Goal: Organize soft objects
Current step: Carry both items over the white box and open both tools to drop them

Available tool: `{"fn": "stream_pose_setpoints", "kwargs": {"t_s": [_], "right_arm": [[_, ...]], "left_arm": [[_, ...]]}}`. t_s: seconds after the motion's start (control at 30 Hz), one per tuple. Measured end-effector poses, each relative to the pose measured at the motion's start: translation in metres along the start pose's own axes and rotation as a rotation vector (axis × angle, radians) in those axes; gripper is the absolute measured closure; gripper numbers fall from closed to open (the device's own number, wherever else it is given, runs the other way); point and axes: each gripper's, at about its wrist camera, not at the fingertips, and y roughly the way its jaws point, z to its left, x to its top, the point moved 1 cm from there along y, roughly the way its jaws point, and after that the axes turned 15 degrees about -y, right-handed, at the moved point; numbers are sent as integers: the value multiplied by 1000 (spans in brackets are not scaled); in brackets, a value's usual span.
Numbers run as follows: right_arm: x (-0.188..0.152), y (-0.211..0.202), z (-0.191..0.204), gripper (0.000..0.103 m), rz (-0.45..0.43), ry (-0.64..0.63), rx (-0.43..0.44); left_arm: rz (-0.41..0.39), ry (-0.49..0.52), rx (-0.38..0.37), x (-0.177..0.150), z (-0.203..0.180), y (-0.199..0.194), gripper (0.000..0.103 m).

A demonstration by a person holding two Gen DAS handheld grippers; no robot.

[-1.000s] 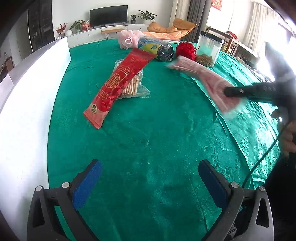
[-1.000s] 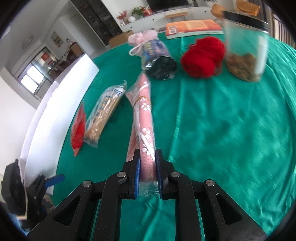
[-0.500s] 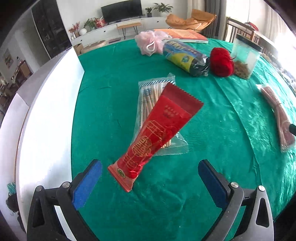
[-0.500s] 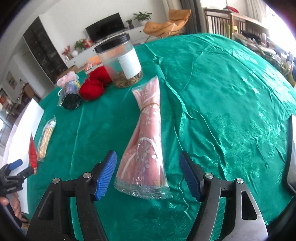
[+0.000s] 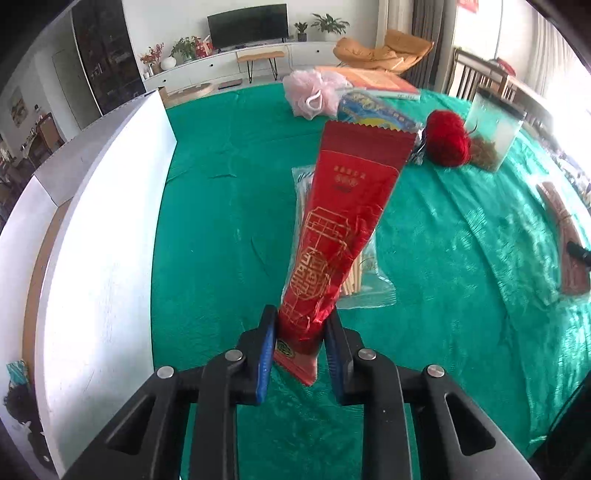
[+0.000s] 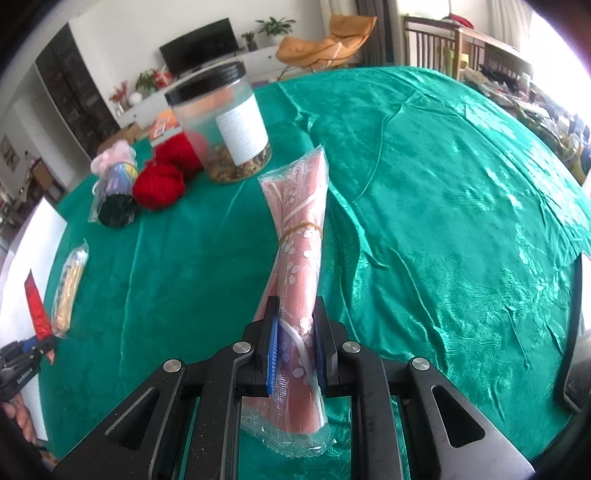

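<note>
Left tool (image 5: 301,345) clamps the red packet (image 5: 345,221); right tool (image 6: 295,350) clamps the pink roll (image 6: 301,240). Lift both clear before carrying.

red packet (image 5: 343,229): lifted, tilted | pink cloth bundle (image 6: 301,236): bagged, lifted

Green tablecloth (image 5: 221,229) under everything. White board (image 5: 99,236) left of the fingers. Ahead: clear jar (image 6: 221,122) with black lid, upright. Far behind: TV (image 5: 247,24), potted plants (image 5: 328,24), tan lounge chair (image 6: 325,40).
</note>
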Motion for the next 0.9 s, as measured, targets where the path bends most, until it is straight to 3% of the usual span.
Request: {"fn": "stream_pose_setpoints", "kwargs": {"t_s": [0.23, 0.33, 0.4, 0.47, 0.6, 0.77, 0.8, 0.83, 0.87, 0.9], "right_arm": [[-14, -17, 13, 86, -50, 8, 42], [-8, -31, 47, 86, -77, -62, 72], [0, -44, 82, 86, -101, -108, 138], [13, -57, 129, 86, -120, -161, 244], [40, -90, 245, 86, -150, -286, 504], [55, -105, 381, 85, -119, -436, 730], [56, -102, 401, 79, -109, -454, 769], [53, -98, 419, 67, -89, -480, 804], [51, -92, 432, 53, -55, -502, 838], [49, -88, 437, 27, -35, -503, 857]], "left_arm": [[-43, -161, -224, 1, 31, -64, 78], [-73, -211, -251, 3, 59, -95, 78], [-94, -239, -241, 9, 85, -115, 78], [-124, -250, -194, 12, 113, -132, 78], [-194, -270, -12, 8, 172, -161, 78], [-191, -363, 236, -8, 246, -162, 75], [-183, -379, 292, -11, 258, -158, 73], [-174, -392, 329, -16, 268, -155, 59], [-165, -411, 354, -19, 277, -152, 32], [-166, -430, 366, -21, 282, -149, 17]]}}
